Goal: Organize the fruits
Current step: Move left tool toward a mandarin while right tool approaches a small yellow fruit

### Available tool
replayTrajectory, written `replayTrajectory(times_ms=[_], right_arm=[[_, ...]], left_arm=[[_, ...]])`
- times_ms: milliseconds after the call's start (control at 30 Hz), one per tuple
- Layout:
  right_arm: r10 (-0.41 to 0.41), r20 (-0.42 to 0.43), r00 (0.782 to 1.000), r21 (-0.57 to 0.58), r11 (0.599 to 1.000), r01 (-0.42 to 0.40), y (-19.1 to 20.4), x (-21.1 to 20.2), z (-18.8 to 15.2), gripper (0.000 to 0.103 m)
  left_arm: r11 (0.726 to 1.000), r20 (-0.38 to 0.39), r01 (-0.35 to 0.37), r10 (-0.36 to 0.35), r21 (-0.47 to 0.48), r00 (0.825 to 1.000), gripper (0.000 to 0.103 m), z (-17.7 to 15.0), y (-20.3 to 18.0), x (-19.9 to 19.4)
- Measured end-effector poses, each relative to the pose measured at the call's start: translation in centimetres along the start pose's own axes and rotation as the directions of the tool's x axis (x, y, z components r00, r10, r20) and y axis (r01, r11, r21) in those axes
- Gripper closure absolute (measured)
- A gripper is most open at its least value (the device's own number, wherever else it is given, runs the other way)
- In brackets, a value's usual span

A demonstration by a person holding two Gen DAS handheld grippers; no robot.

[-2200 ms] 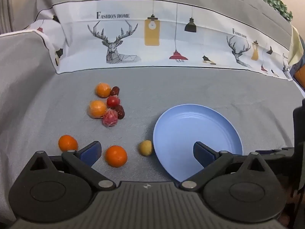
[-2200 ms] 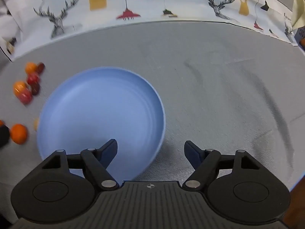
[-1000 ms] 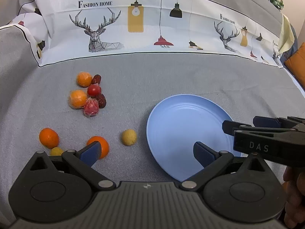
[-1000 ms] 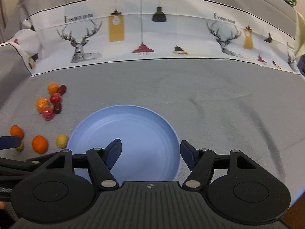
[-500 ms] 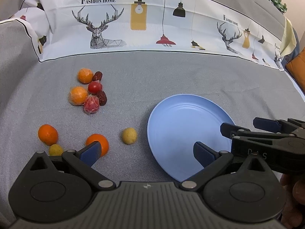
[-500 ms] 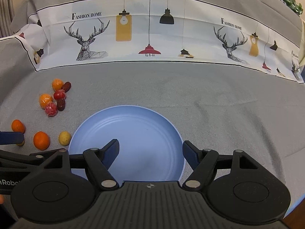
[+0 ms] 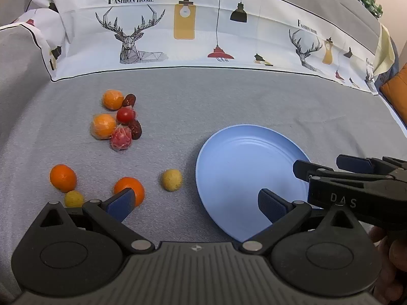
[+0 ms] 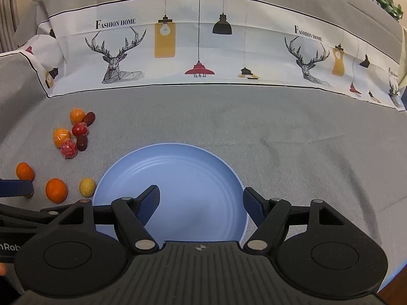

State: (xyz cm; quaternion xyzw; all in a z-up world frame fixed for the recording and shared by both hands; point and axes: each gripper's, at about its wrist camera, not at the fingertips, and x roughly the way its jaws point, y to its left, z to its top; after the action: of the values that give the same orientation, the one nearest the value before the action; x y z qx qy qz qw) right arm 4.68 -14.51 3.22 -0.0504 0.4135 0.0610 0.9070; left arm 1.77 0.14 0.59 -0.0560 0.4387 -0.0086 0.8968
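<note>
Two claws hover with jaws spread and nothing between them. The left claw (image 7: 195, 202) has an orange (image 7: 129, 189) at its left fingertip and a small yellow fruit (image 7: 172, 180) just ahead. Farther ahead to its left lies a cluster of wrapped fruits (image 7: 118, 122). The right claw (image 8: 201, 200) hangs over the blue plate (image 8: 178, 162), which sits bare on the grey cloth (image 8: 292, 152).

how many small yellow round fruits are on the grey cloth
2. One small yellow round fruit lies just left of the blue plastic plate. The other sits at the near left, beside a bare orange, partly hidden behind the left gripper. More could be hidden.
</note>
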Motion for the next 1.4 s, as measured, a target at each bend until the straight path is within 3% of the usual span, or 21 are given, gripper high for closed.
replayTrajectory(times_ms=[233,367,433,500,567,600,667,800,867,933,1033,1133,1267,1367,1400], right_arm=[[-0.004,-0.001,1.0,0.004,1.0,0.004,0.2,0.2,0.0,0.029],[-0.003,0.017,1.0,-0.007,1.0,0.003,0.4,0.2,-0.2,0.041],[-0.002,0.029,1.0,-0.004,1.0,0.002,0.5,0.1,-0.3,0.043],[0.003,0.045,0.999,-0.001,1.0,-0.003,0.6,-0.1,-0.1,0.048],[0.014,0.062,0.998,0.01,1.0,-0.015,0.7,-0.4,0.1,0.06],[0.021,0.073,0.997,0.016,1.0,-0.023,0.8,-0.5,0.2,0.064],[0.041,0.103,0.994,0.033,0.998,-0.045,0.9,-0.9,0.6,0.075],[0.099,0.157,0.983,0.056,0.992,-0.109,1.3,-1.8,1.2,0.077],[0.14,0.172,0.975,0.054,0.987,-0.151,1.8,-2.1,1.5,0.077],[0.171,0.18,0.969,0.038,0.983,-0.18,2.6,-2.3,1.7,0.077],[0.215,0.183,0.959,0.008,0.975,-0.22,3.6,-2.6,1.9,0.077],[0.247,0.173,0.953,-0.013,0.969,-0.249,4.7,-2.7,2.0,0.077],[0.277,0.151,0.949,-0.065,0.961,-0.271,6.4,-2.2,1.6,0.077],[0.285,0.122,0.951,-0.114,0.956,-0.271,7.7,-1.2,0.8,0.077],[0.28,0.109,0.954,-0.119,0.956,-0.268,8.1,-0.8,0.8,0.077]], left_arm=[[1.0,0.0,0.006,-0.006,0.001,1.0,0.001,0.0,-0.1,0.0],[1.0,0.008,0.023,-0.023,0.009,1.0,0.002,-0.1,-0.3,-0.2],[0.999,0.022,0.041,-0.041,0.019,0.999,0.012,0.0,-0.3,-0.6],[0.998,0.039,0.053,-0.055,0.04,0.998,0.036,0.1,-0.2,-1.1],[0.996,0.04,0.072,-0.074,0.055,0.996,0.084,0.3,0.2,-1.7],[0.994,0.027,0.097,-0.098,0.049,0.995,0.091,0.6,0.7,-1.9],[0.989,0.023,0.14,-0.141,0.049,0.99,0.095,1.7,1.9,-2.7],[0.984,0.055,0.142,-0.149,0.11,0.987,0.095,4.4,5.0,-4.1],[0.986,0.048,0.155,-0.158,0.055,0.986,0.095,5.4,7.2,-4.1],[0.983,0.036,0.169,-0.167,-0.067,0.985,0.095,5.6,9.5,-3.4],[0.953,-0.017,0.168,-0.178,-0.254,0.984,0.095,5.2,12.2,-1.7],[0.931,-0.04,0.126,-0.149,-0.343,0.988,0.095,5.5,13.7,-1.2],[0.921,-0.066,0.08,-0.113,-0.381,0.991,0.09,5.7,14.5,-0.7],[0.929,-0.064,0.032,-0.06,-0.369,0.996,0.072,5.0,15.0,-0.1],[0.928,-0.063,0.012,-0.038,-0.372,0.997,0.072,4.6,15.4,0.3]])
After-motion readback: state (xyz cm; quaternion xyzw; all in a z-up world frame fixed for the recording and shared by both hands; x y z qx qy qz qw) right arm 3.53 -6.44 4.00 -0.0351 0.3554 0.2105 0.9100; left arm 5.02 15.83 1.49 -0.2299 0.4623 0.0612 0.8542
